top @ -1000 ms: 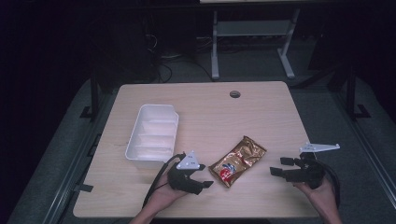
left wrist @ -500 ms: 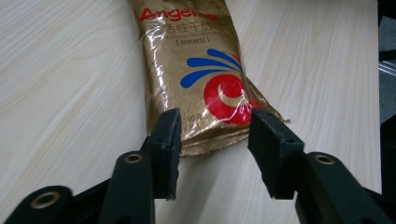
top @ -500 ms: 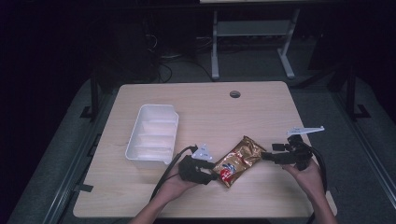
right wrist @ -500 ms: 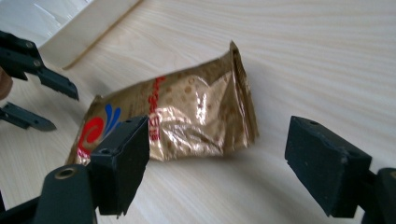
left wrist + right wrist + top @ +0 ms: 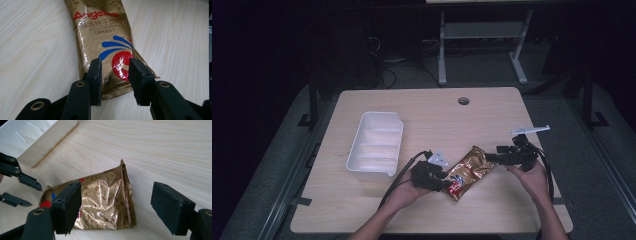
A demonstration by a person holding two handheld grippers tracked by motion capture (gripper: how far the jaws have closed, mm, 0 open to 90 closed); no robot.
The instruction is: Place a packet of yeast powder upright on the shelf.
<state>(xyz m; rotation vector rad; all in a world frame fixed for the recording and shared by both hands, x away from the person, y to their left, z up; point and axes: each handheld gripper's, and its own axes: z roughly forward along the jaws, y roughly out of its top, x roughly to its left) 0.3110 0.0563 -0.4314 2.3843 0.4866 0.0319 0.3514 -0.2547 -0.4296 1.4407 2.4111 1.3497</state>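
Observation:
A gold foil packet [image 5: 469, 170] with red and blue print lies flat on the wooden table [image 5: 437, 115], slanted. My left gripper [image 5: 447, 182] is at its near printed end. In the left gripper view the packet [image 5: 105, 42] runs away from the left gripper [image 5: 115, 80]. Its jaws have just been closing and stand narrow over the packet's end, with foil showing between the pads. My right gripper [image 5: 492, 157] is at the far crimped end. In the right gripper view the right gripper [image 5: 116, 200] stands wide open around the packet [image 5: 105, 200], with the left gripper [image 5: 35, 195] beyond.
A white plastic tray [image 5: 368, 167] stands to the left of the packet, close to my left hand, and its corner [image 5: 37, 140] shows in the right gripper view. A cable hole [image 5: 463, 100] sits near the table's far edge. Dark floor and a metal stand lie beyond the table.
Both grippers have moved in toward the packet, the left from its left and the right from its right. The left jaws have narrowed over the packet's near end.

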